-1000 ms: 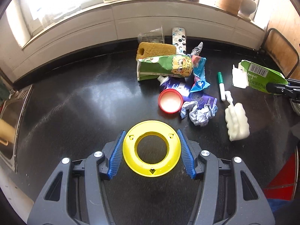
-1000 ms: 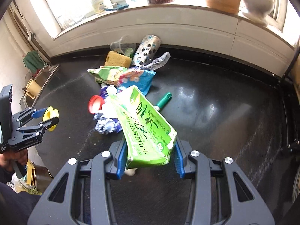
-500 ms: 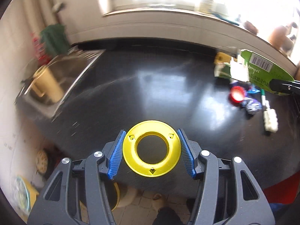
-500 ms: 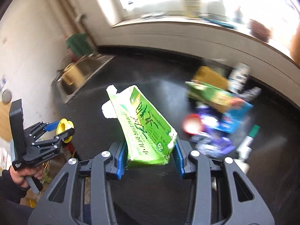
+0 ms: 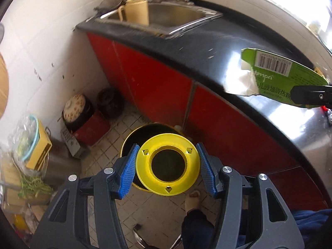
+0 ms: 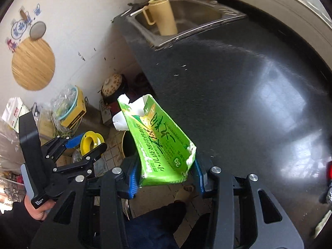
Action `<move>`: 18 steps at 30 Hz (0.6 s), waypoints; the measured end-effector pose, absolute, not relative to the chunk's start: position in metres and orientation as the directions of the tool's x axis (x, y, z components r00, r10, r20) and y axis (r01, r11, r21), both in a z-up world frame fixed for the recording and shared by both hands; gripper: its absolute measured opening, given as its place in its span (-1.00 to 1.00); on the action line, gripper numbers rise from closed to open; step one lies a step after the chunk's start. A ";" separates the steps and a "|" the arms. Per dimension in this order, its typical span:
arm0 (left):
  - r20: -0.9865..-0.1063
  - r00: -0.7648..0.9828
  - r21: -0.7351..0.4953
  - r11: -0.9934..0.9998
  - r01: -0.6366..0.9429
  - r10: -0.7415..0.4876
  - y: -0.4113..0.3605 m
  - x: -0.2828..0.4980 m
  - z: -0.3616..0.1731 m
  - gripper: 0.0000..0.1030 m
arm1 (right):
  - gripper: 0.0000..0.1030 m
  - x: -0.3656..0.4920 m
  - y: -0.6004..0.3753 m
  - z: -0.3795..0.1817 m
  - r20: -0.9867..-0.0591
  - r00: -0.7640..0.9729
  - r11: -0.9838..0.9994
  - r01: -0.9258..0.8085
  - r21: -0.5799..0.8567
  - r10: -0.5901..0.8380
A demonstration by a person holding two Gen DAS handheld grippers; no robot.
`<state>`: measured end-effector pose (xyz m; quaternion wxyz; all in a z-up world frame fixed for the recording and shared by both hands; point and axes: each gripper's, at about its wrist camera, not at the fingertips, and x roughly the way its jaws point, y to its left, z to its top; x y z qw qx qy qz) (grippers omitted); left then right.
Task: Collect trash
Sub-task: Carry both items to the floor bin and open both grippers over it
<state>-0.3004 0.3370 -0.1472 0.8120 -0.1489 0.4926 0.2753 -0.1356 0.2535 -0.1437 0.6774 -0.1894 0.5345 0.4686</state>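
Both my hands have swung off the counter (image 6: pixel 238 78); left gripper (image 5: pixel 168 171) clamps the yellow ring (image 5: pixel 168 167) directly over the bin (image 5: pixel 129 140), nearer it than right gripper (image 6: pixel 166 173) clamping the green carton (image 6: pixel 159 143)

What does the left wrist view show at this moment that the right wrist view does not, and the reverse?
Only the left wrist view shows the green carton's barcode side and the bin's dark opening beneath the yellow ring. Only the right wrist view shows the round wooden board on the wall and the hand holding the left gripper. Both share the sink, yellow jug, carton and ring.
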 end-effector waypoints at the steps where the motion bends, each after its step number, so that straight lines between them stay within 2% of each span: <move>1: -0.889 0.353 0.020 0.797 -0.603 0.290 0.347 -0.308 -0.159 0.06 | -0.17 -0.144 0.272 -0.155 -0.914 -0.020 0.478 -0.848 0.230 0.405; 11: -0.922 0.321 -0.063 0.738 -0.672 0.214 0.388 -0.319 -0.231 0.06 | -0.16 -0.177 0.359 -0.231 -0.969 -0.061 0.464 -0.869 0.169 0.239; 18: -0.933 0.305 -0.078 0.720 -0.690 0.191 0.395 -0.321 -0.250 0.06 | -0.10 -0.178 0.373 -0.244 -0.977 -0.053 0.458 -0.877 0.145 0.207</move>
